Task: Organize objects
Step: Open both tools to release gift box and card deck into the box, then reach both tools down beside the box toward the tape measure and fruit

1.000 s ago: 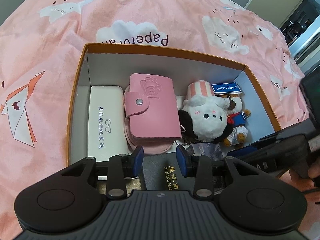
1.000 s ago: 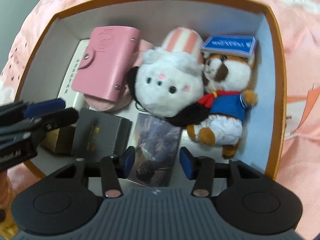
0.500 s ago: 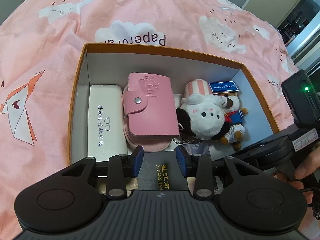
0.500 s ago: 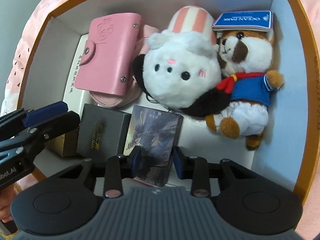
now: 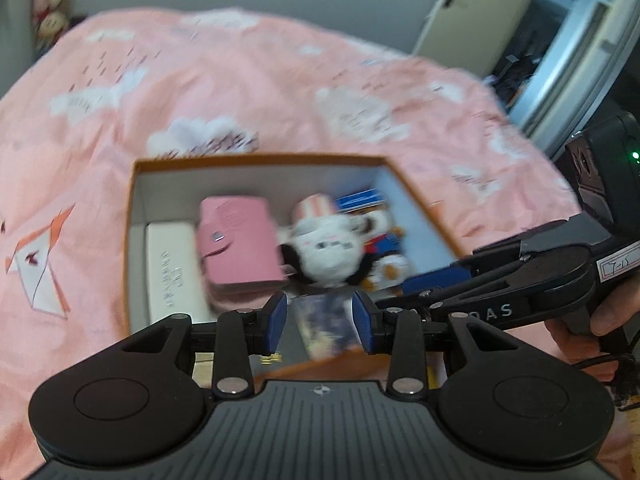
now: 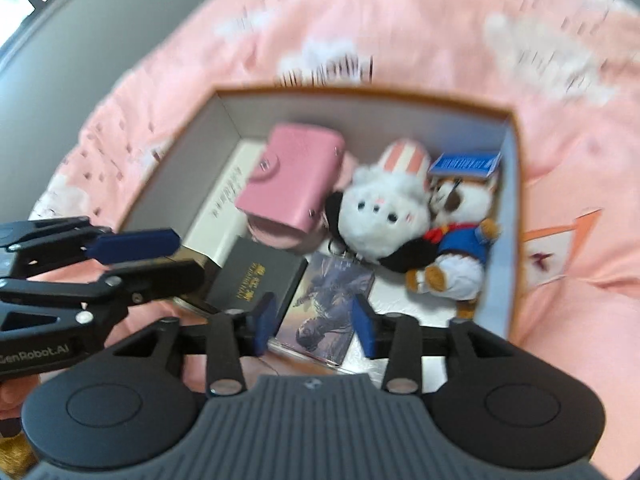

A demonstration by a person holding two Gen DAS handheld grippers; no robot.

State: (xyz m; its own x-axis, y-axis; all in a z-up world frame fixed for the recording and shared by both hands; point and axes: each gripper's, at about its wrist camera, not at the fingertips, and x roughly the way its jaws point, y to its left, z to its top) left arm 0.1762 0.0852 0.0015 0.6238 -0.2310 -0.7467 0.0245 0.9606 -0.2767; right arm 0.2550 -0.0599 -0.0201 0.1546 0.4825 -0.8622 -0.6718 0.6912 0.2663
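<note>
A: Where's the picture card (image 6: 326, 312)?

B: Flat at the box's (image 6: 516, 208) near edge. Thin, stiff, slick: pinch its edges. Right gripper (image 6: 314, 326), just reopened, and left gripper (image 5: 318, 326) hang spread, empty.

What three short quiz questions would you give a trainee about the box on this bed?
1. True or false: the pink card holder lies outside the orange box.
2. In the right wrist view, what shows just above the head of the sailor plush? A) a blue card B) a spoon C) a key
3. Fill in: the bedcover under the orange box is mostly ____ in colour.

Key: 1 false; 2 A; 3 pink.
</note>
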